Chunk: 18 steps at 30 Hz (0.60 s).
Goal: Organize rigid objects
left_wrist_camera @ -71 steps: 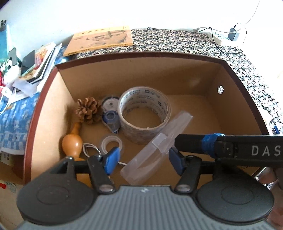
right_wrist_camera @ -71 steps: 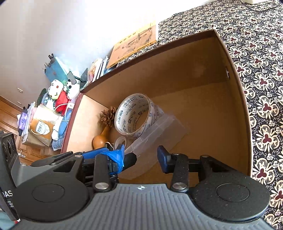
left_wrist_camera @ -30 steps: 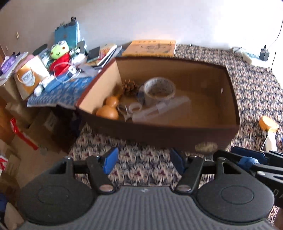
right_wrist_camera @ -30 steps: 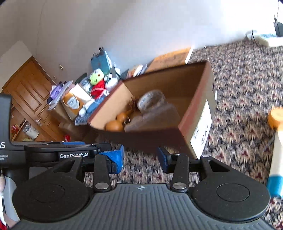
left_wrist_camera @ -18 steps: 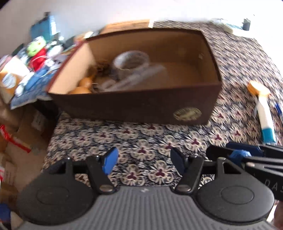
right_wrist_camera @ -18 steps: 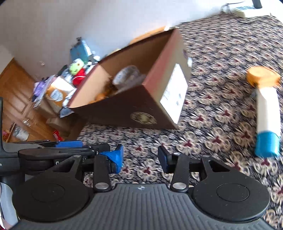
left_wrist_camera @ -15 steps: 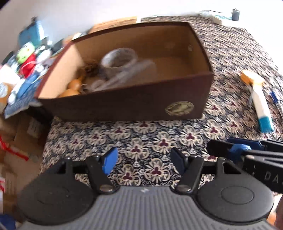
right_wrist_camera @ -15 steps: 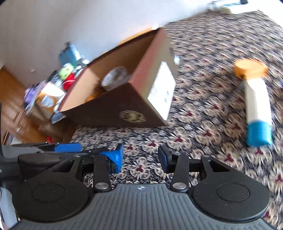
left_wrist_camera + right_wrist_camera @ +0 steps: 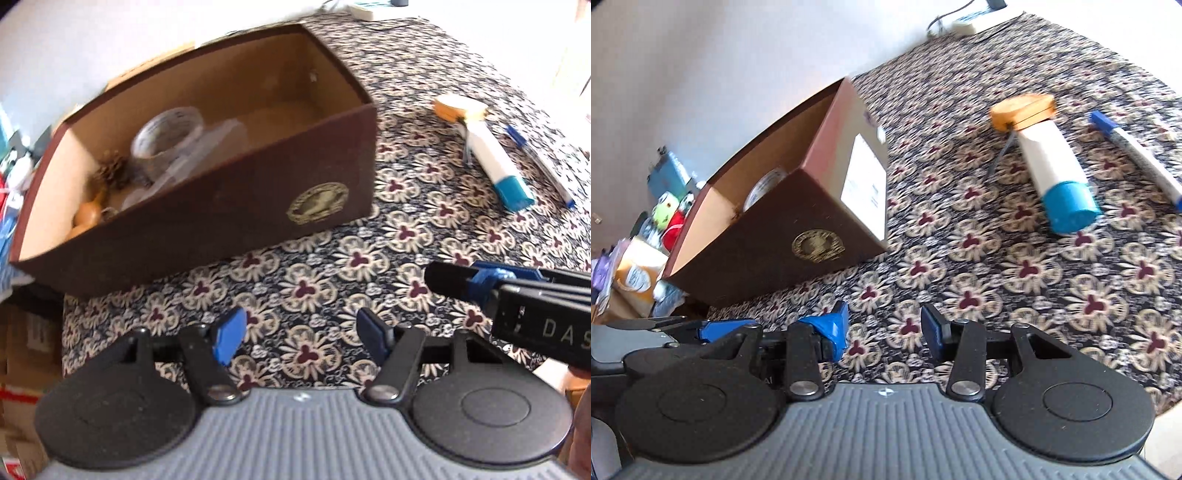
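Note:
A brown cardboard box [image 9: 229, 206] [image 9: 768, 236] stands on the patterned cloth and holds a tape roll [image 9: 168, 134], a pine cone [image 9: 110, 168], a gourd [image 9: 86, 216] and a clear plastic case [image 9: 207, 144]. To its right lie a white tube with a blue cap [image 9: 496, 164] [image 9: 1054, 173], an orange round piece [image 9: 458, 107] [image 9: 1023, 110] and a blue-capped marker [image 9: 1137, 155]. My left gripper [image 9: 297, 336] is open and empty above the cloth in front of the box. Beside it my right gripper [image 9: 884, 328] is open and empty too.
Books, soft toys and bags [image 9: 646, 229] crowd the area left of the box. A power strip with a cable [image 9: 975, 18] lies at the far edge by the wall. Patterned cloth [image 9: 1034, 288] stretches between the grippers and the tube.
Both grippers have pulled back out of the box and swung right; the tube, orange piece and marker have come into view. Both stay open and empty.

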Available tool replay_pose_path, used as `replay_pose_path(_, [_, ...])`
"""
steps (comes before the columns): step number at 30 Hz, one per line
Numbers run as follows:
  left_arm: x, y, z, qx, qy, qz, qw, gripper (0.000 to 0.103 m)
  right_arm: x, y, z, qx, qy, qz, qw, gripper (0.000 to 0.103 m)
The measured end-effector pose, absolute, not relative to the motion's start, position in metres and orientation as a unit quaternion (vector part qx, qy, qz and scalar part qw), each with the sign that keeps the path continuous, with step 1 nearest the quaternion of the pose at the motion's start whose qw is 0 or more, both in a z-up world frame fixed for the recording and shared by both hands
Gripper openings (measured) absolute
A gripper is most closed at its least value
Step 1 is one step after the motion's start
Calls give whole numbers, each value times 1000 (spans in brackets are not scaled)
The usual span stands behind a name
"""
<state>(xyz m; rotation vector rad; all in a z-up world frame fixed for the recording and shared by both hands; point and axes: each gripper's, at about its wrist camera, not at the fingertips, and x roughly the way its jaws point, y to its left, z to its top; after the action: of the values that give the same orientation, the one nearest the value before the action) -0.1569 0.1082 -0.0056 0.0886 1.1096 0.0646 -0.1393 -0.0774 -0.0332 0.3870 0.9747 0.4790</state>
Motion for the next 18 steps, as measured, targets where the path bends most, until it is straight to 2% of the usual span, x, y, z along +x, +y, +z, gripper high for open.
replay_pose_path(8, [-144, 88, -9, 38, 538, 16, 842, 68, -138, -105, -37, 186, 467, 191, 843, 28])
replay_pose_path(18, [-129, 54, -8, -12, 538, 62, 841, 68, -105, -131, -29, 131, 478, 249, 832, 28])
